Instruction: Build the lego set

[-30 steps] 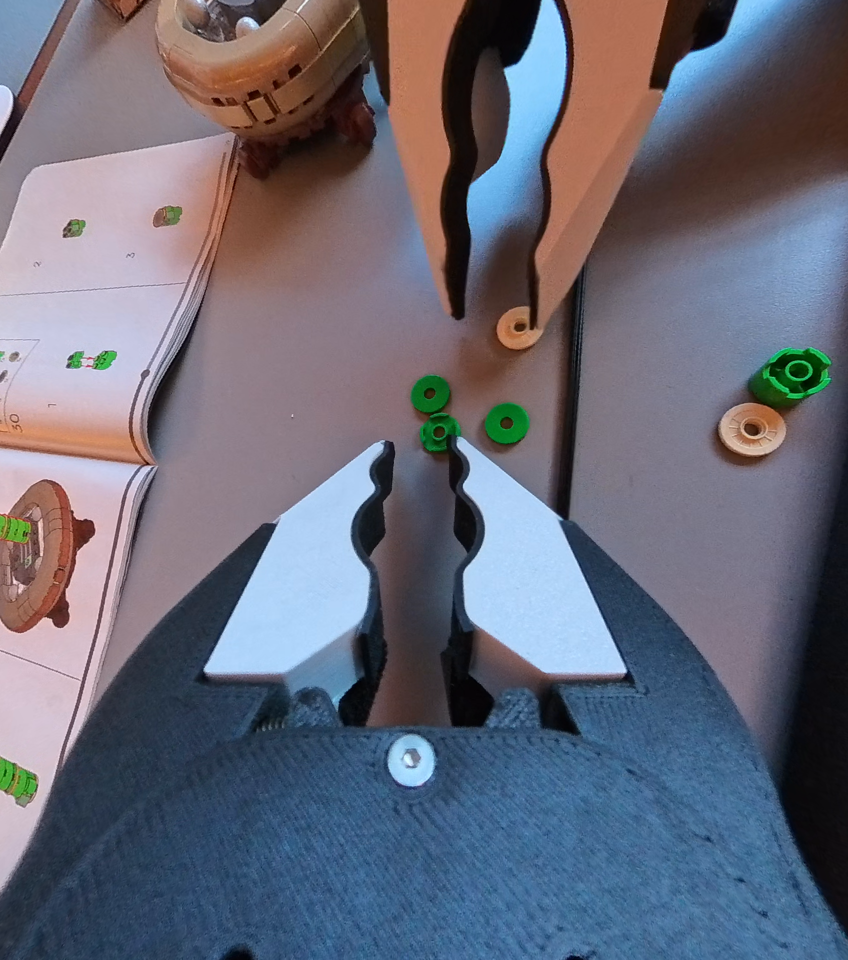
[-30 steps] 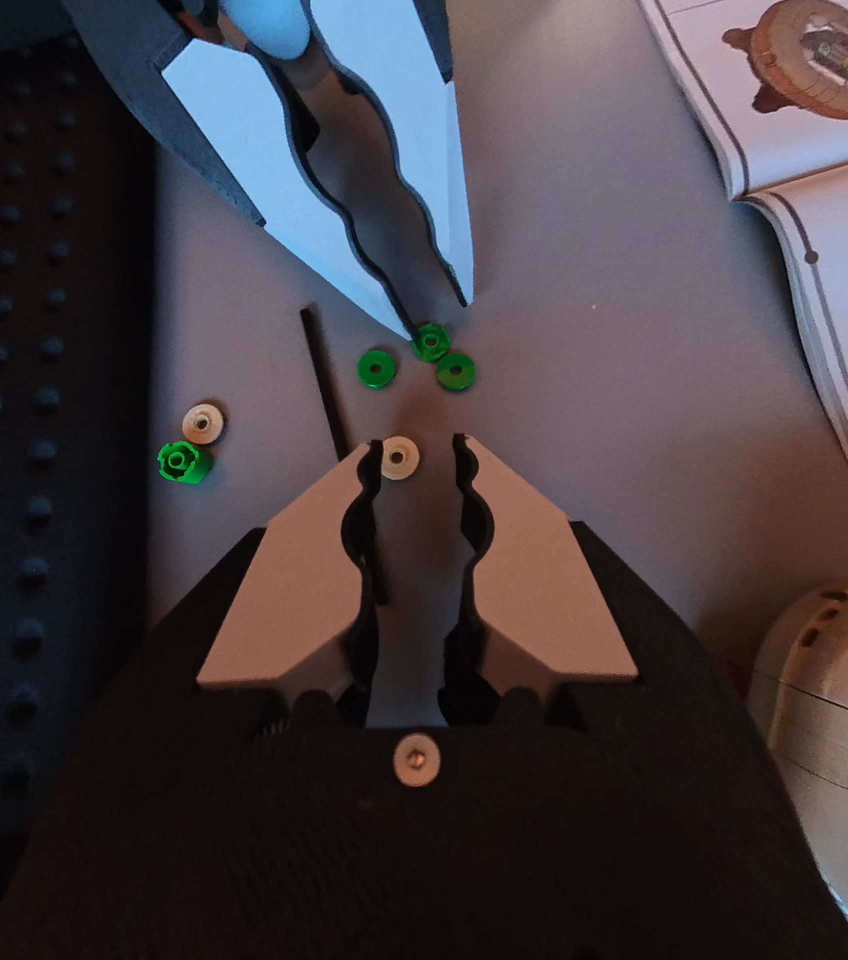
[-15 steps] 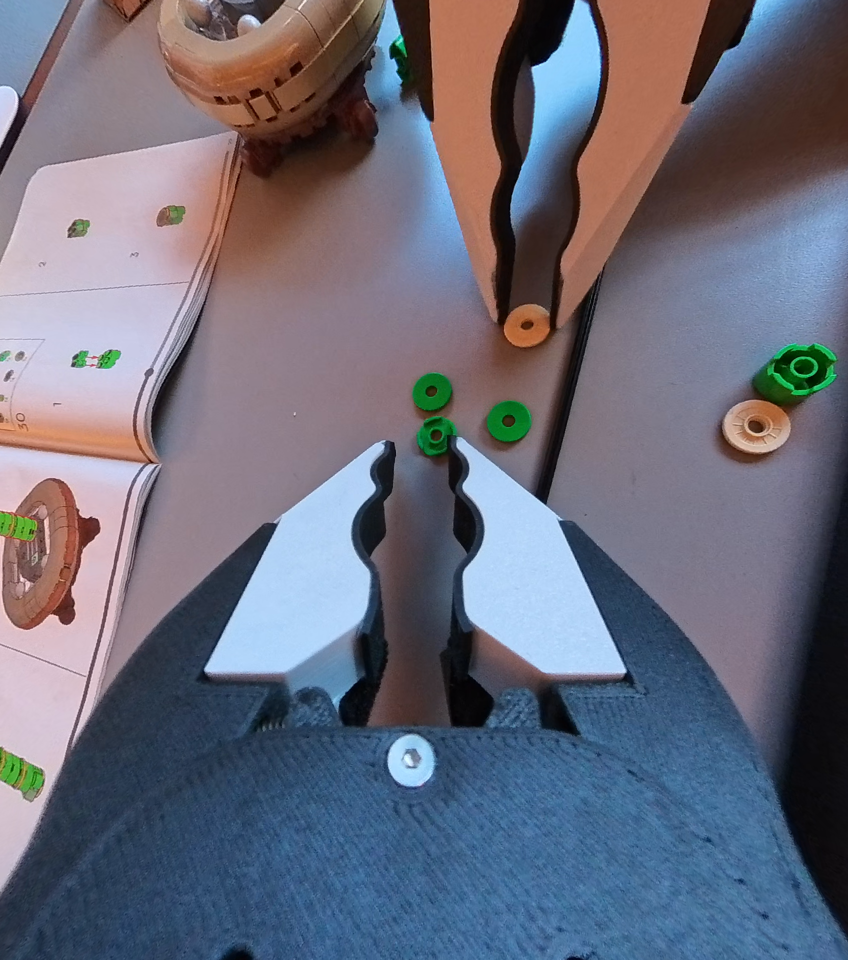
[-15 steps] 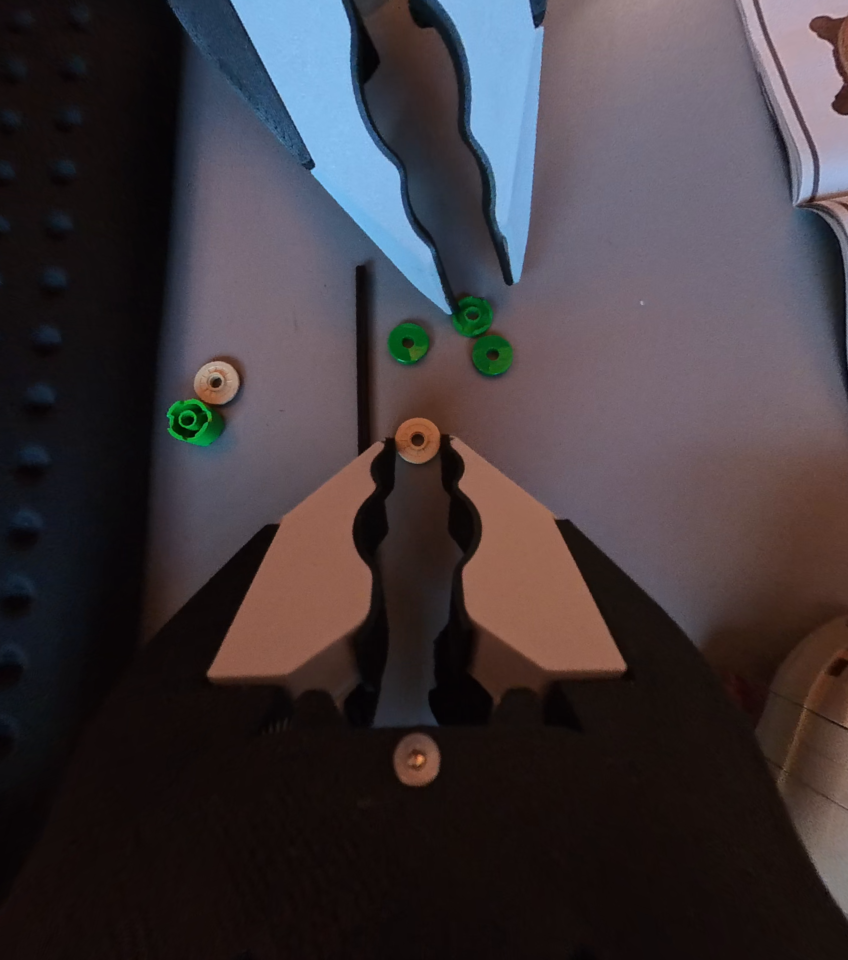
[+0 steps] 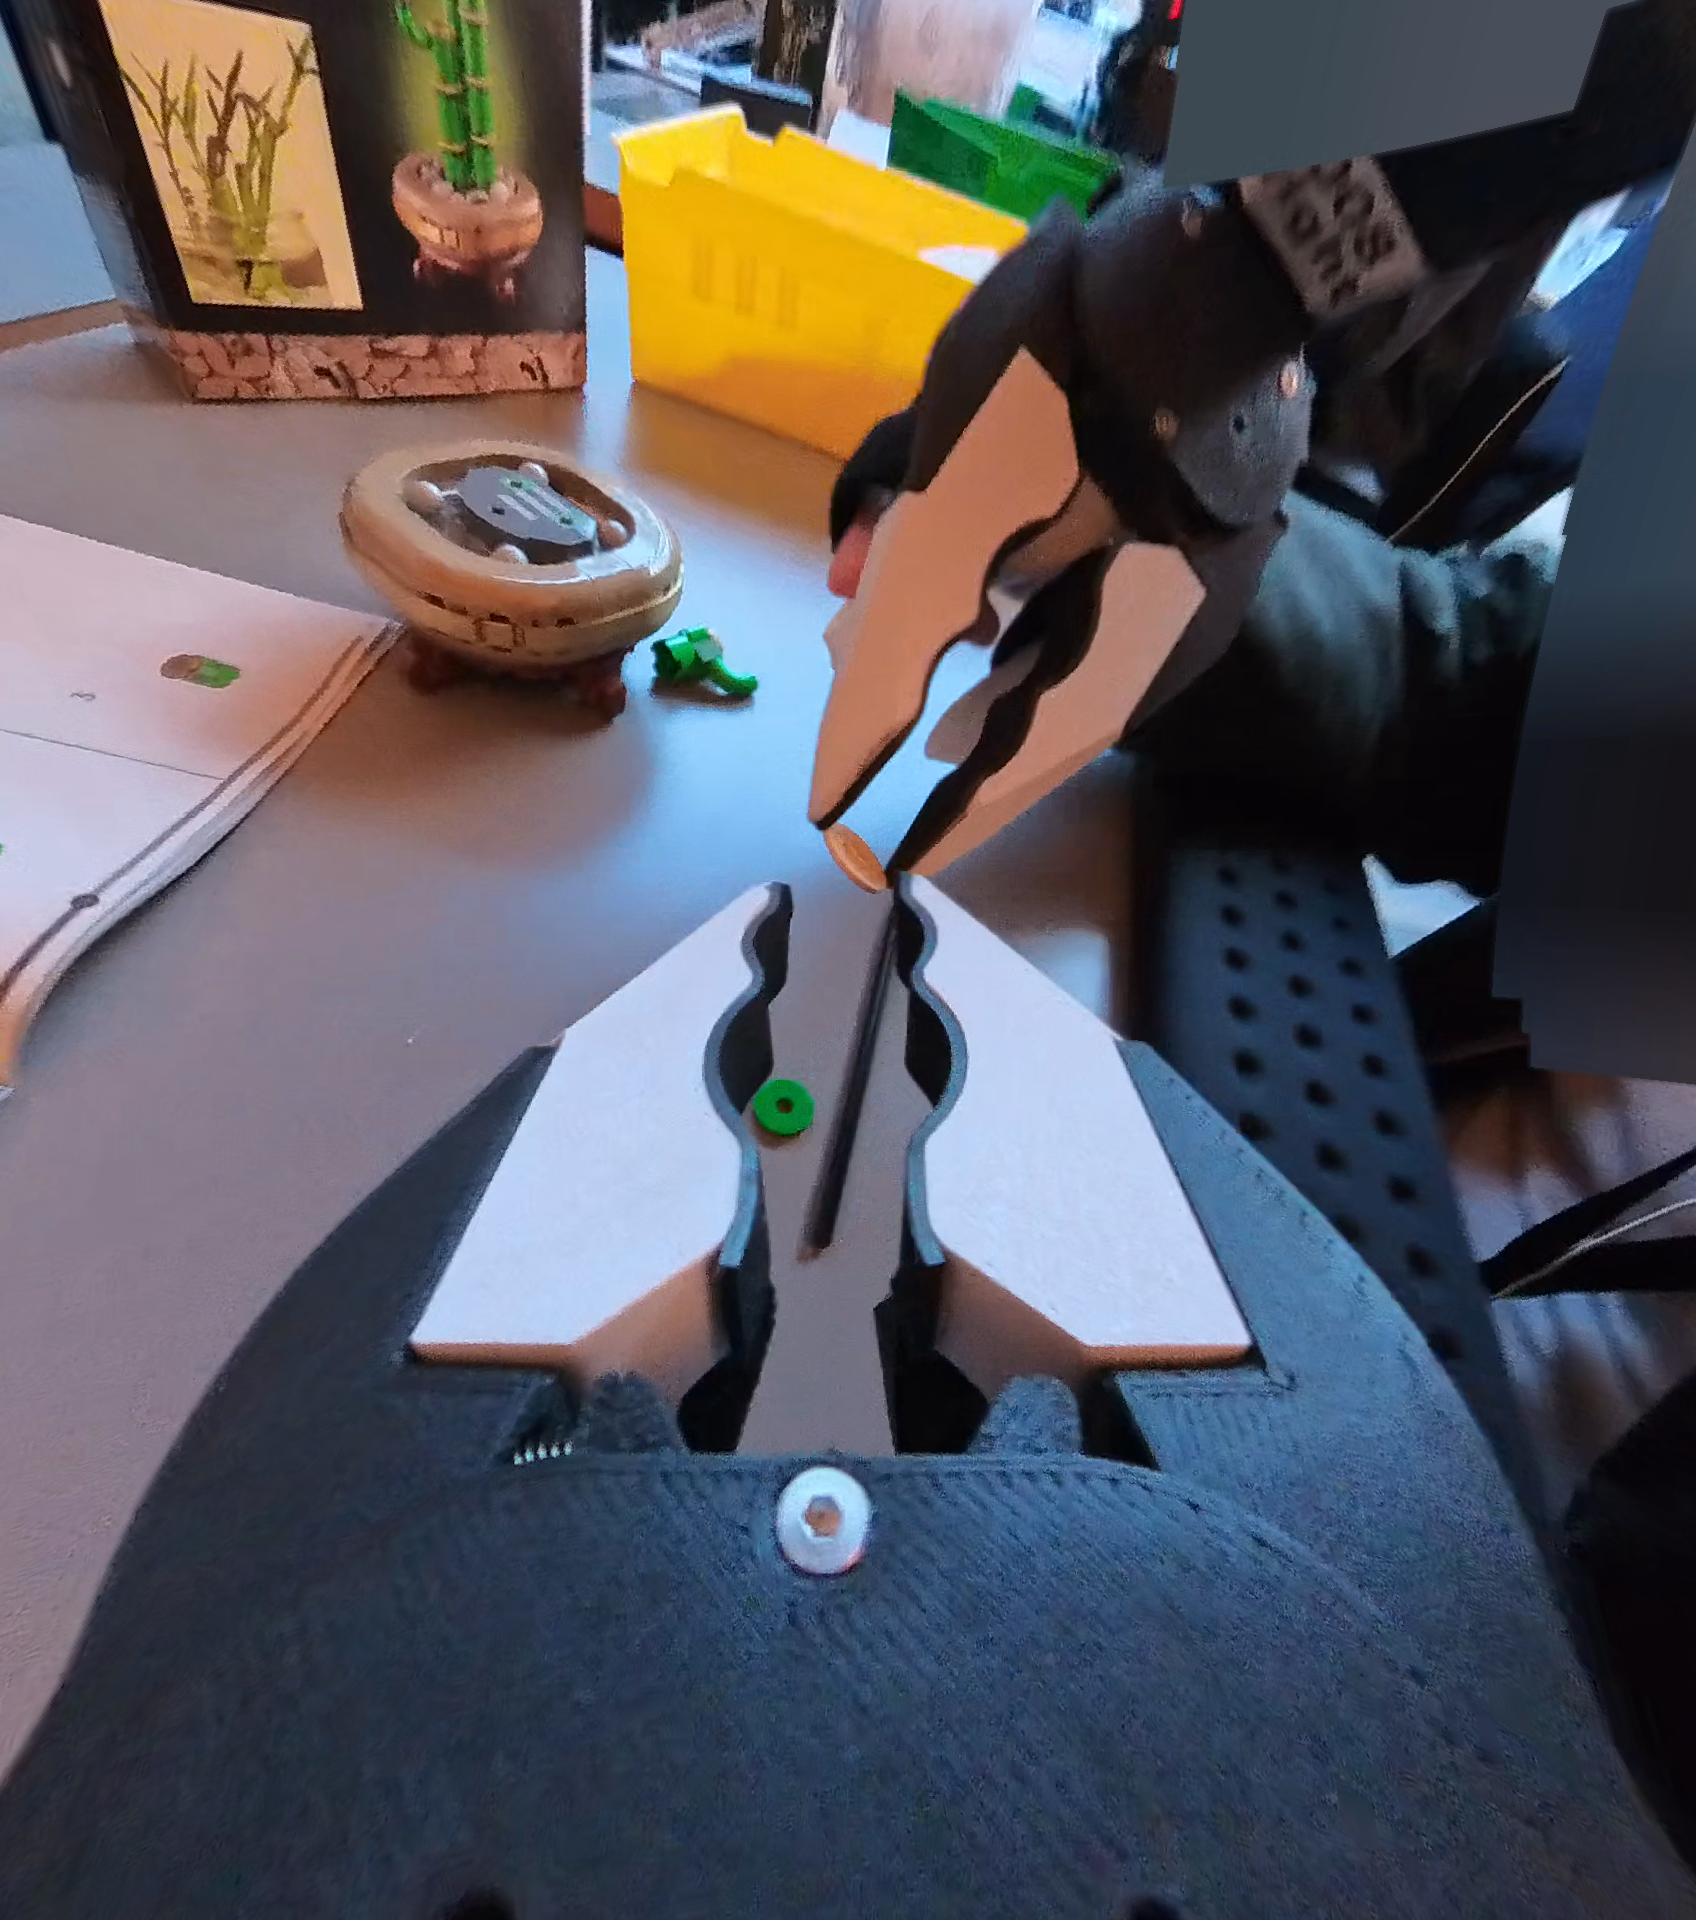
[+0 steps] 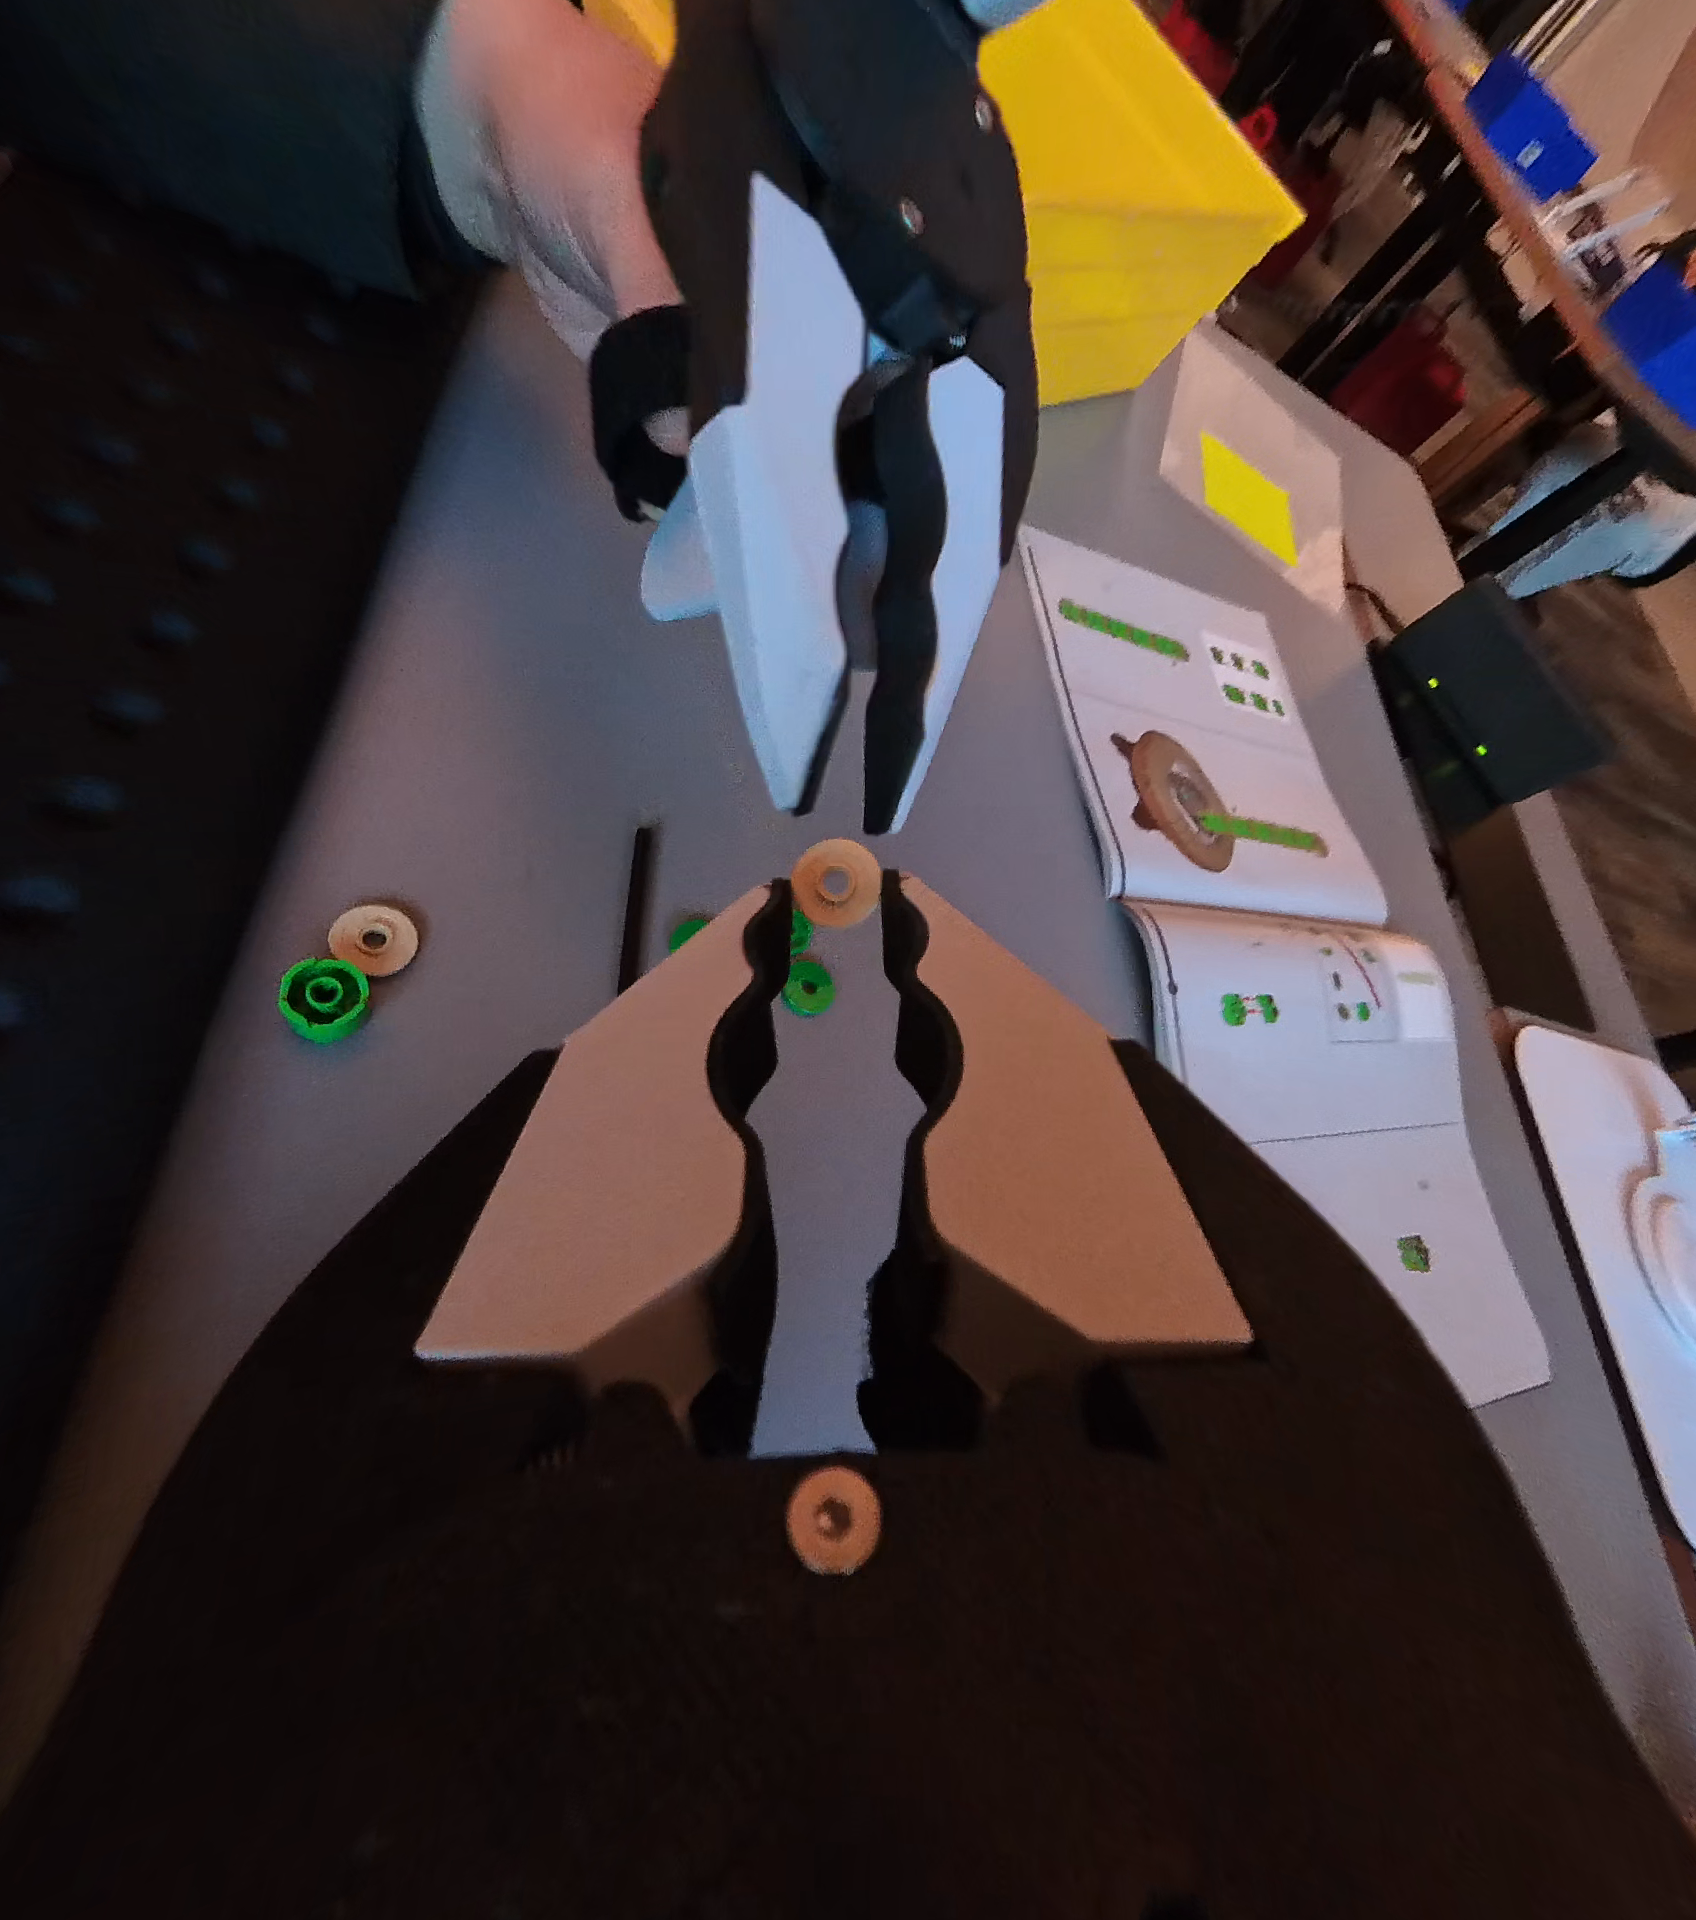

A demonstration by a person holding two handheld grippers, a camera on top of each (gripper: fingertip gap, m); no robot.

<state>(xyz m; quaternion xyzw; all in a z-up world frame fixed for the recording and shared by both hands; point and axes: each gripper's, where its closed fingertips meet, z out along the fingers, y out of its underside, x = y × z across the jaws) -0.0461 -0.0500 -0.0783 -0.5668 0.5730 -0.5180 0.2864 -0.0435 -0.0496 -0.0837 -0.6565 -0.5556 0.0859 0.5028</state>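
My right gripper (image 6: 833, 883) is shut on a tan round plate (image 6: 833, 885) and holds it above the grey table. In the left wrist view the right gripper (image 5: 863, 842) hangs tips-down with the tan plate (image 5: 854, 862) in its tips. My left gripper (image 5: 844, 888) is open and empty, tips just short of that plate; in the right wrist view it (image 6: 842, 816) points down from above. Green round plates (image 6: 808, 987) lie on the table under the grippers; one green plate (image 5: 783, 1107) shows between my left fingers. A thin black rod (image 5: 849, 1081) lies beside it.
A tan pot model (image 5: 511, 551) and a small green piece (image 5: 704, 665) sit behind. An open instruction booklet (image 5: 96, 748) lies left. A set box (image 5: 335, 187) and yellow bin (image 5: 792, 281) stand at the back. A green round brick (image 6: 324, 997) and tan plate (image 6: 373, 938) lie near the dark studded mat. My two grippers' fingertips are within a few centimetres of each other.
My right gripper closed on the tan round plate and lifted it off the table. Both grippers rose and tilted up, and the left one left the green pieces below.
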